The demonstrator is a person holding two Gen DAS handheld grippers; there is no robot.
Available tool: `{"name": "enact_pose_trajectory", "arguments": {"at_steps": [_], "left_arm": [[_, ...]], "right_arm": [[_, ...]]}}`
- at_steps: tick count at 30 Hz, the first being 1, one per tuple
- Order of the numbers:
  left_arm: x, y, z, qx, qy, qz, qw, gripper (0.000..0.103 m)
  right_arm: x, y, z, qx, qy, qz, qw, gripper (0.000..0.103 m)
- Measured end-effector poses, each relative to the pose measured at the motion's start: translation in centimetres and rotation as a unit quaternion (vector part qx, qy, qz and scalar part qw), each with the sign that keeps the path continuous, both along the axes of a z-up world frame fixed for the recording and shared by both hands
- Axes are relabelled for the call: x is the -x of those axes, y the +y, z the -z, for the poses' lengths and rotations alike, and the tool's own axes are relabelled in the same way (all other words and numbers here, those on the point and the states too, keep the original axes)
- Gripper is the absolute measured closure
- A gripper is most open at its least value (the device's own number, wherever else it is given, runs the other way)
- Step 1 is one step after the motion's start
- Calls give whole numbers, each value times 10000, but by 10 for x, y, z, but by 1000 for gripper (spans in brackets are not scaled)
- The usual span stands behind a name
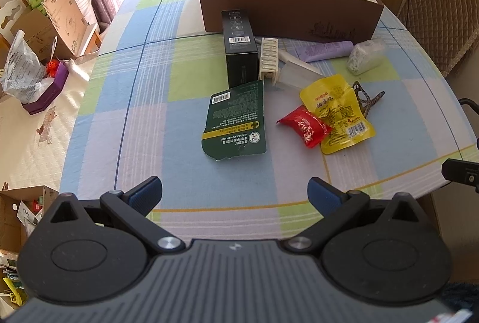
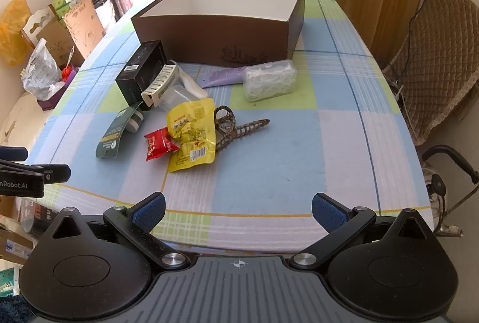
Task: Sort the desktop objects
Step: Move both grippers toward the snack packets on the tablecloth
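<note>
Table (image 1: 143,119): covered in a checked cloth of blue, green and lilac squares; objects are grouped toward its far half.

Brown box (image 1: 287,14) (image 2: 221,35): open-topped, white inside, dark print on its near wall; stands at the far end of the table, behind the clutter.

Black carton (image 1: 241,50) (image 2: 140,74): long, with a white barcode label; one end touches the brown box's near wall.

White ribbed holder (image 1: 268,57) (image 2: 158,87): lies just beside the black carton, against a clear plastic piece.

Green card (image 1: 236,120) (image 2: 115,131): dark green blister backing with a yellow band and barcode; flat on the cloth, near the carton's near end.

Red sachet (image 1: 305,126) (image 2: 158,143): small, crinkled, white lettering; overlaps the edge of the yellow packet (image 1: 338,113) (image 2: 191,137), which carries red print and a barcode.

Patterned hair clip (image 1: 366,98) (image 2: 236,125): brown and white, partly under the yellow packet.

Purple tube (image 1: 327,50) (image 2: 224,74): lies along the box's foot, touching a clear bag of white pieces (image 1: 365,56) (image 2: 269,80).

Left gripper (image 1: 235,194): blue-padded fingers spread wide, holding nothing, above the table's near edge.

Right gripper (image 2: 238,209): fingers likewise wide apart and bare, near the same edge.
</note>
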State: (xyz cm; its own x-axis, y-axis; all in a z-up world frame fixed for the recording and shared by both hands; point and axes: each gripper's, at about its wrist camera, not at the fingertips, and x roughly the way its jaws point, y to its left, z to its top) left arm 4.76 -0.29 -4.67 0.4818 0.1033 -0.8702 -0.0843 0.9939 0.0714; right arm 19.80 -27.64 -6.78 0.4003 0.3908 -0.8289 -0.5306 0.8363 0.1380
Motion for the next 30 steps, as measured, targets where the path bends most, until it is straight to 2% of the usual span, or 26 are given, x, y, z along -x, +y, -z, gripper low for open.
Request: {"name": "enact_pose_trajectory", "arguments": {"at_steps": [15,30], "left_arm": [[-19,2,15,-64,175,29,9998,1],[-61,-7,53,-294,357,268,9986,1]], "right_arm": [[-13,8,8,1,127,49,9999,2],[-46,-3,30,-179,250,415,9987,2]]}}
